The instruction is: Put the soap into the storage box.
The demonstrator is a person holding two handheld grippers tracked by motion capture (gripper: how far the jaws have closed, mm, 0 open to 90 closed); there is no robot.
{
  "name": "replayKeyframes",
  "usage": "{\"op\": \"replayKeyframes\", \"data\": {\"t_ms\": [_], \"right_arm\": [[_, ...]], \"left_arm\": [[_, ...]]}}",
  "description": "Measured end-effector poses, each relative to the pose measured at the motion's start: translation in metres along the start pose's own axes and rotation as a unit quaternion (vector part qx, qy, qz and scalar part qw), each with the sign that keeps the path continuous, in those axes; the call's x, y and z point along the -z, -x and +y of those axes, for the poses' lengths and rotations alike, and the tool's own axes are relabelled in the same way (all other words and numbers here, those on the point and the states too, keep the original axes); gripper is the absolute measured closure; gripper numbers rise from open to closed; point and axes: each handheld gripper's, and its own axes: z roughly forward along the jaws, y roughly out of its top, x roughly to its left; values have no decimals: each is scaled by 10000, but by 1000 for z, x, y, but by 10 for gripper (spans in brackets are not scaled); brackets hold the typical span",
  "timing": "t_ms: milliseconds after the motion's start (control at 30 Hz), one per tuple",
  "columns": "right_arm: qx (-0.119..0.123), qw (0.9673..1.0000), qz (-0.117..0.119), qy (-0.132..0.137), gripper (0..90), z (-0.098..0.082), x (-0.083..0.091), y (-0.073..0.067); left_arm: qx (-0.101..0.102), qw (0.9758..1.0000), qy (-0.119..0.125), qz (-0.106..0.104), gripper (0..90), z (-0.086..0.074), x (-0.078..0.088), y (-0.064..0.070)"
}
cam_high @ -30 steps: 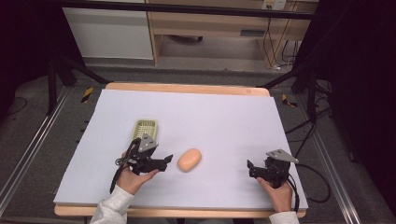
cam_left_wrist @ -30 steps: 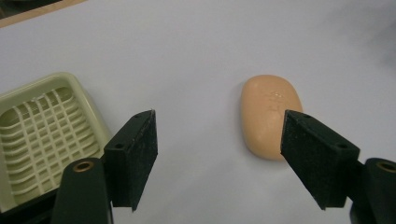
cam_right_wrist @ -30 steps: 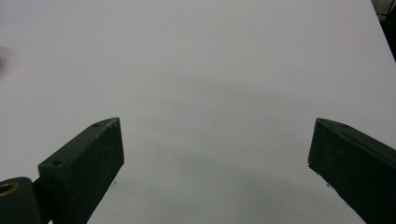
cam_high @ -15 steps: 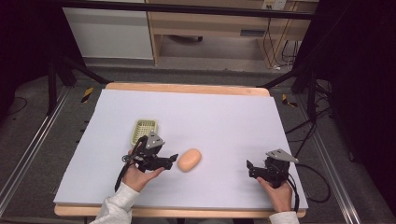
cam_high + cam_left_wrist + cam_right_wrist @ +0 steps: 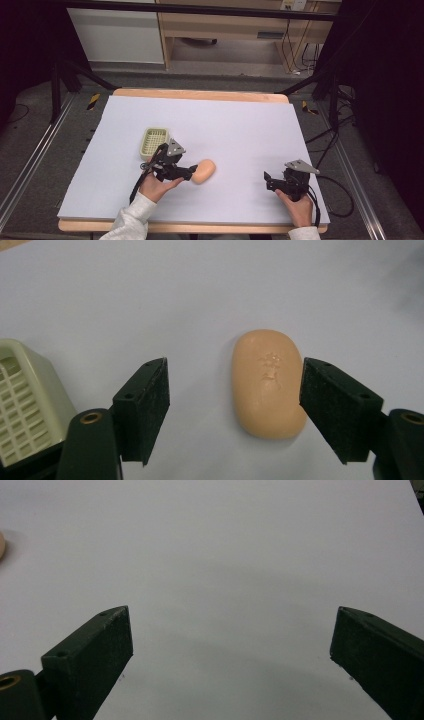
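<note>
My left claw (image 5: 235,405): jaws spread wide, nothing gripped; the soap lies between them, close by one jaw's pad, well apart from the other.
Soap (image 5: 268,382): peach bar lying flat on the white table cover (image 5: 240,130), near the front, left of centre, a faint stamp on its top face.
Soap dish (image 5: 153,141): pale green, slotted, just behind my left hand (image 5: 155,186), apart from the soap.
My right claw (image 5: 232,650): jaws wide apart over bare cover, holding nothing, resting near the front right.
</note>
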Motion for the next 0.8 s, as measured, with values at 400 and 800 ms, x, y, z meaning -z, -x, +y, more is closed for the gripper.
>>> {"op": "replayKeyframes", "data": {"t_ms": [400, 800], "right_arm": [[30, 10000, 5, -2, 38, 0, -1, -1], [41, 10000, 7, -1, 37, 0, -1, -1]], "left_arm": [[-103, 9998, -150, -42, 270, 4, -12, 6], [-195, 9992, -305, -139, 261, 9, -24, 14]]}}
